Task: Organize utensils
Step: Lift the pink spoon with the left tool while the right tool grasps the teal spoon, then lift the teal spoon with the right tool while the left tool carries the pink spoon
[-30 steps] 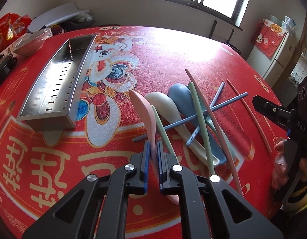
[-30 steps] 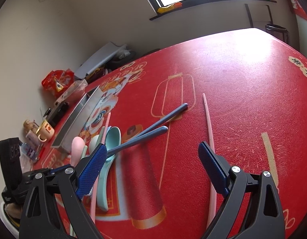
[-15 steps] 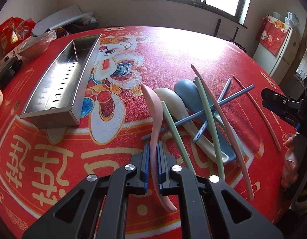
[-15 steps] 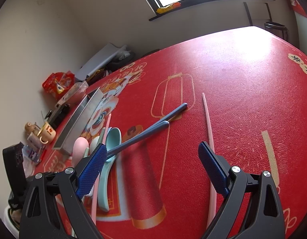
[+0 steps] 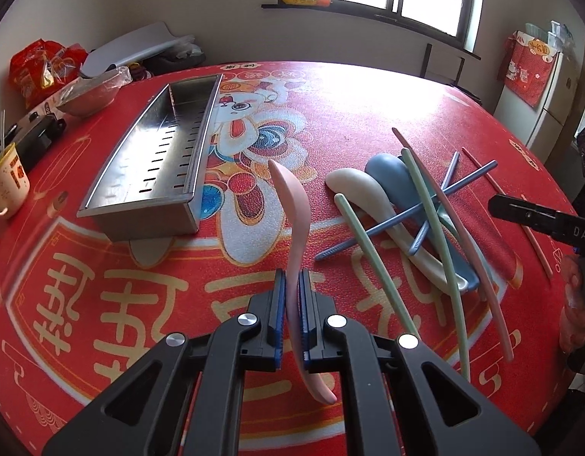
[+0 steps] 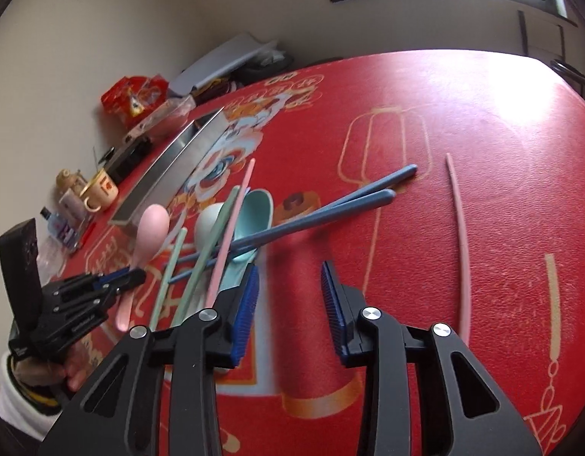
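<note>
Pink plastic soup spoon (image 5: pixel 292 220) clamped mid-handle in left claw (image 5: pixel 291 304), lifted off the red printed desk (image 5: pixel 330 114), bowl forward. Looks light, stiff, smooth, so likely to pivot; a grip nearer the bowl is safer. Perforated steel tray (image 5: pixel 155 163) sits ahead-left. Right claw (image 6: pixel 288 304) jaws apart, empty, near piled chopsticks (image 6: pixel 330 209).

Both tongs are the same build: matte black plastic arms with triangular cutouts, round silver screws at the joints, and ribbed blue pads on the fingers (image 5: pixel 279 315). The right tongs (image 5: pixel 539 220) have white "DAS" lettering. There's a white sleeve (image 6: pixel 11 399) with a yellow-black striped cuff.
</note>
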The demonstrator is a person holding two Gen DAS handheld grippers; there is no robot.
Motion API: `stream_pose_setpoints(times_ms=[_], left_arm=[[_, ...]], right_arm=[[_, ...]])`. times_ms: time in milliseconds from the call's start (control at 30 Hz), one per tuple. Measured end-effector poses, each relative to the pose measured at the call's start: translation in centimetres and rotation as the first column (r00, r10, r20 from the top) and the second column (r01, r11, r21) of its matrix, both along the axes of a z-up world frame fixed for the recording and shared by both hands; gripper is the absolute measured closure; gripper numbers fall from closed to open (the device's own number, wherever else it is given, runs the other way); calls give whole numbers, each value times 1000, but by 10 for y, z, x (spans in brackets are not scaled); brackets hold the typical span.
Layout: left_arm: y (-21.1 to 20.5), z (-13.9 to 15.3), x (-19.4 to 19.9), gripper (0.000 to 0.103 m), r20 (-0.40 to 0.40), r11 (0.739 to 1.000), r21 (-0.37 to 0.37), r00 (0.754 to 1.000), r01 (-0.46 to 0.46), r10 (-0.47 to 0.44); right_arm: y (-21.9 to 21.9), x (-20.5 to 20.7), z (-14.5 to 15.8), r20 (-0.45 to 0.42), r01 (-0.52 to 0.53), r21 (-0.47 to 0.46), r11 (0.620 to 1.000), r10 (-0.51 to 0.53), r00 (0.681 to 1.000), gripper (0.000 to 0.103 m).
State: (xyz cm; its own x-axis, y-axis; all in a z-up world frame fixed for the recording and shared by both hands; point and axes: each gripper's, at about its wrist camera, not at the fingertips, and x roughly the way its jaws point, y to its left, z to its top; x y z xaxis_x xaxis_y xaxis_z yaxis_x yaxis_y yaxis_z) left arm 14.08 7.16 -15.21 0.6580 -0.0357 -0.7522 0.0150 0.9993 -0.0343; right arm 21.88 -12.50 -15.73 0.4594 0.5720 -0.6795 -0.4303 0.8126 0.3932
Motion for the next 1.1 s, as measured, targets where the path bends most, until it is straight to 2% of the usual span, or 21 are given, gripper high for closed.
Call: stream_pose_setpoints(times_ms=[67, 167, 333, 500, 733, 767, 867, 1100], left_arm=[[-1, -1, 0, 96, 6, 1000, -2, 1000, 10, -10], [-1, -2, 0, 96, 9, 1000, -11, 1000, 19, -18], [-1, -4, 1, 96, -6, 1000, -21, 1000, 23, -23], [0, -6, 3, 96, -11, 999, -33, 1000, 28, -28], [5, -6, 4, 96, -13, 998, -62, 1000, 26, -27], [5, -6, 4, 96, -13, 998, -62, 1000, 26, -27], [5, -7, 4, 96, -13, 998, -65, 1000, 24, -25], [6, -8, 5, 96, -16, 998, -65, 1000, 24, -25]], right_arm=[[11, 1, -1, -27, -41, -9, 999, 41, 999, 79], [26, 5, -3, -71, -71, -8, 997, 71, 995, 82], [37, 12, -12, -157, -71, 44, 997, 77, 985, 83], [51, 13, -20, -207, -73, 46, 996, 81, 975, 83], [50, 14, -23, -191, -47, 62, 997, 58, 980, 87], [49, 13, -22, -179, -37, 45, 998, 44, 983, 90], [41, 13, -16, -124, 18, -23, 1000, -21, 992, 90], [-4, 29, -14, -117, 192, -31, 981, -194, 974, 90]])
